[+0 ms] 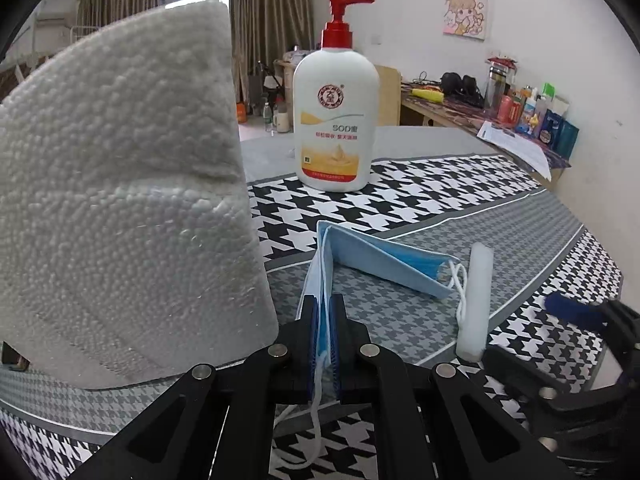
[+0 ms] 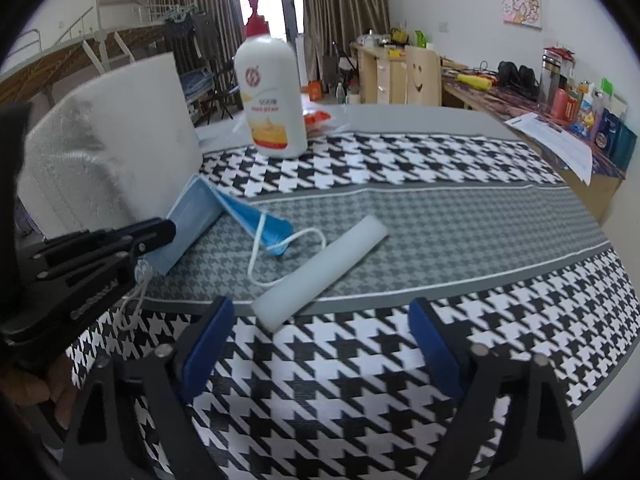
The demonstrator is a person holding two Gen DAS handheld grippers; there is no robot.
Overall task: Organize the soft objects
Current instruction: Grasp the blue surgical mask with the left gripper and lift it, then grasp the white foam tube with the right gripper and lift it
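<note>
A blue face mask (image 1: 372, 258) lies folded on the houndstooth tablecloth (image 1: 460, 188). My left gripper (image 1: 323, 320) is shut on one edge of the mask, its white ear loop hanging below. In the right wrist view the mask (image 2: 208, 216) and the left gripper (image 2: 160, 236) show at the left. A white foam bar (image 2: 320, 272) lies just ahead of my right gripper (image 2: 320, 356), which is open and empty above the cloth. The foam bar also shows in the left wrist view (image 1: 476, 300).
A large white paper towel roll (image 1: 120, 200) stands close on the left. A white lotion pump bottle (image 1: 336, 120) with a red pump stands behind the mask. A cluttered desk (image 1: 520, 120) runs along the right wall.
</note>
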